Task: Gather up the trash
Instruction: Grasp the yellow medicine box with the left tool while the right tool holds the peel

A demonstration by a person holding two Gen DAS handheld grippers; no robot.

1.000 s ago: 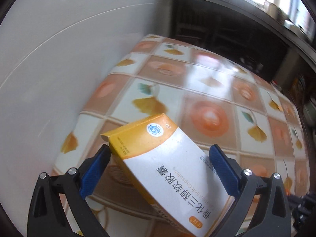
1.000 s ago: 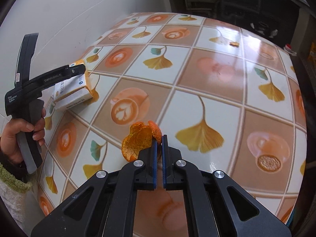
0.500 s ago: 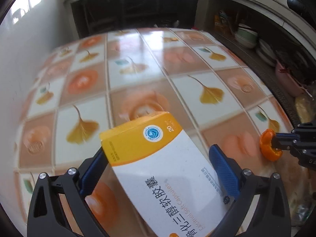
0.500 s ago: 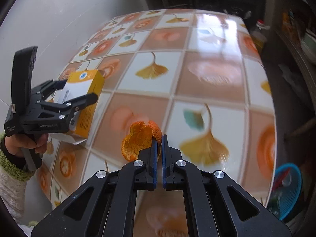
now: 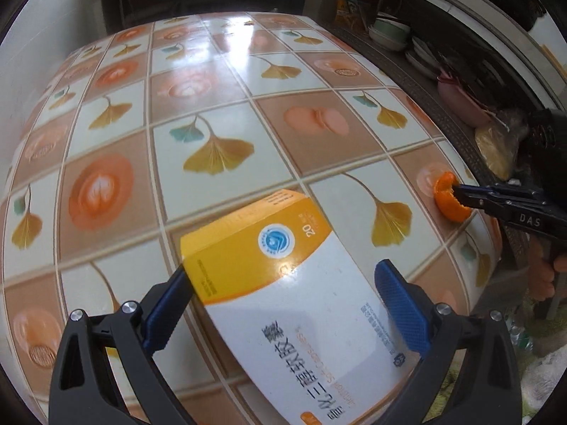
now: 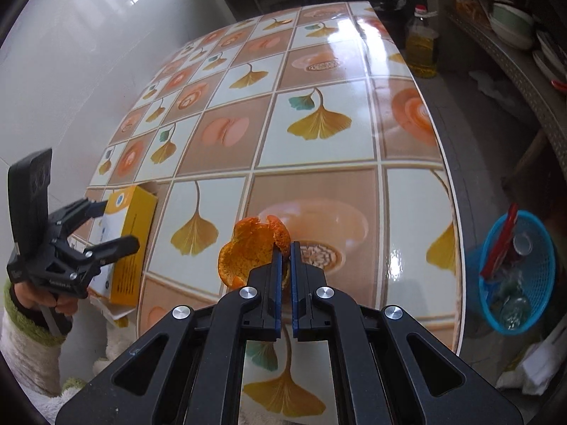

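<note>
My left gripper is shut on a white and yellow medicine box and holds it above the patterned table. The box and left gripper also show at the left of the right wrist view, box between the fingers. My right gripper is shut on a piece of orange peel and holds it over the table's near right part. The peel and right gripper show at the right edge of the left wrist view.
A blue mesh trash basket with trash inside stands on the floor right of the table edge. A bottle of oil stands on the floor farther back. Shelves with bowls run along the right. A white wall is at the left.
Both grippers have swung to the right with their loads. The blue basket has come fully into the right wrist view. The peel has come closer in the left wrist view.
</note>
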